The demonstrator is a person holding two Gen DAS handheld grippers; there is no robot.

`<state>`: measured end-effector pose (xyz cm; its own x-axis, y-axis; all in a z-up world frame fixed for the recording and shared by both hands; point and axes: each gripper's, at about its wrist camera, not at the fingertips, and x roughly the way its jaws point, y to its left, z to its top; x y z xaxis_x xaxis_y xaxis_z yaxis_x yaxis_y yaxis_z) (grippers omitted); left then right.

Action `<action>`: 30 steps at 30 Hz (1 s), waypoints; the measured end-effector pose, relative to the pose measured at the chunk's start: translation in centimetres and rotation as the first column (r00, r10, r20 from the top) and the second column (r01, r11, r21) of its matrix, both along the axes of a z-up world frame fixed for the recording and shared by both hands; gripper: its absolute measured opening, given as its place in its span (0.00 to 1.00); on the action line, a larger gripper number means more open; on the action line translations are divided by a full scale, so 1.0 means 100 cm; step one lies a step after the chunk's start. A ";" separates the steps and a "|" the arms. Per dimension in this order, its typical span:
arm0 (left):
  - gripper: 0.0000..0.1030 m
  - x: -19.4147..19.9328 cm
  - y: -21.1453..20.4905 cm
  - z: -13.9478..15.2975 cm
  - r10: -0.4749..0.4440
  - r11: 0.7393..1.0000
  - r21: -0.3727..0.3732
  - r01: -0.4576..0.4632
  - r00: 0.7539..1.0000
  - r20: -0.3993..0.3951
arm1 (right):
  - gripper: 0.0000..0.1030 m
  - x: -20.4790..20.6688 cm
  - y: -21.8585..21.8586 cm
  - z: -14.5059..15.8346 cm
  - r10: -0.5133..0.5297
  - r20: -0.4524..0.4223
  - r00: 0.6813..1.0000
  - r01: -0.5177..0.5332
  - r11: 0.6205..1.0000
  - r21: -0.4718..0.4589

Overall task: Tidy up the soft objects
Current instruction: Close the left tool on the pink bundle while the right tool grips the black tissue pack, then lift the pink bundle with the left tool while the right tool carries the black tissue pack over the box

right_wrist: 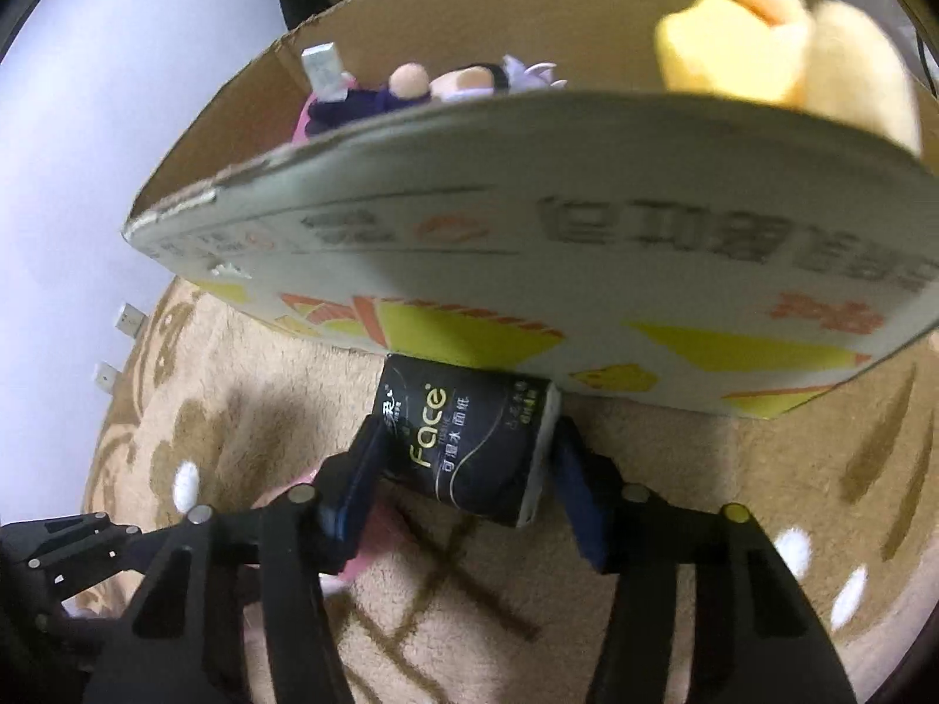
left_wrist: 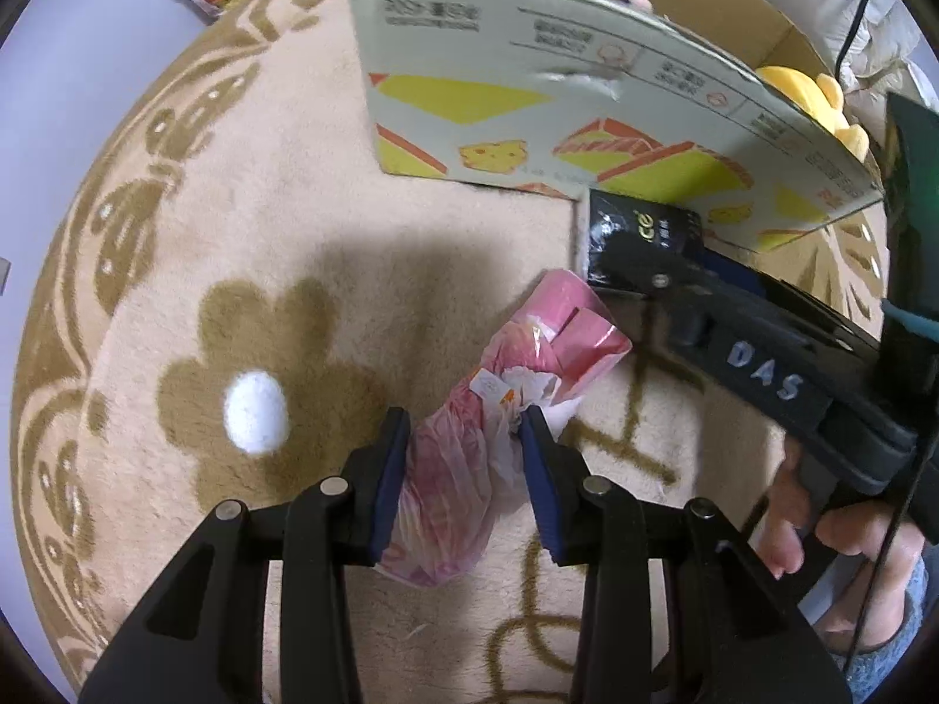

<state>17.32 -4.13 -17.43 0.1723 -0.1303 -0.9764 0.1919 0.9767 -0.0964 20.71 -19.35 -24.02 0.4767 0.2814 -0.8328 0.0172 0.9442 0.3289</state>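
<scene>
The left gripper (left_wrist: 463,457) points steeply down at a beige carpet with brown flower patterns (left_wrist: 264,270), its jaws closed partway on a pink roll wrapped in crinkled clear plastic (left_wrist: 499,405); both blue pads press the wrapper's sides, and the roll runs from between them toward 1 o'clock. In the left wrist view the right gripper (left_wrist: 639,270) comes in from 3 o'clock, with the fingers of a hand (left_wrist: 821,522) on its handle at 4 o'clock. In its own view, the right gripper (right_wrist: 463,463) has its jaws about half open around a black soft pack of tissues with gold "Face" lettering (right_wrist: 469,446); the left pad lies against the pack's side, while the right pad is at its white end, and whether it presses there I cannot tell. The pack lies on the carpet, touching the foot of an open cardboard box printed with yellow and orange shapes (right_wrist: 587,270) at 12 o'clock. Inside the box are a yellow plush toy (right_wrist: 780,41) at 1 o'clock and a small doll in dark purple clothes (right_wrist: 405,91) at 11 o'clock.
</scene>
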 end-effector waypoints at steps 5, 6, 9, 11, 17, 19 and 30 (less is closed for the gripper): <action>0.30 0.003 0.010 0.005 0.040 0.999 0.005 -0.040 0.999 0.014 | 0.31 -0.004 -0.011 0.009 -0.014 0.025 1.000 0.013 0.999 0.048; 0.29 0.004 0.013 0.007 0.045 0.999 0.005 -0.045 0.999 0.020 | 0.30 -0.004 -0.012 0.011 -0.011 0.029 1.000 0.010 0.999 0.050; 0.23 0.006 0.018 0.014 0.059 0.998 0.005 -0.059 0.997 0.044 | 0.25 -0.008 -0.010 0.017 0.004 0.053 0.999 -0.006 0.999 0.039; 0.20 0.007 0.019 0.021 0.065 0.998 0.007 -0.066 0.996 0.061 | 0.23 -0.014 -0.008 0.022 0.004 0.065 0.998 -0.005 1.000 0.028; 0.12 -0.003 0.022 0.035 0.056 0.998 -0.037 -0.054 0.995 0.080 | 0.19 -0.035 -0.006 0.041 0.009 0.107 0.994 -0.007 1.000 -0.019; 0.10 -0.005 0.020 0.040 0.036 0.999 -0.039 -0.033 0.995 0.093 | 0.18 -0.038 -0.008 0.045 0.012 0.117 0.993 -0.010 1.000 -0.016; 0.14 -0.008 0.005 0.017 -0.023 0.999 -0.023 0.025 0.997 0.078 | 0.19 -0.045 -0.018 0.055 -0.011 0.129 0.992 0.015 0.999 -0.035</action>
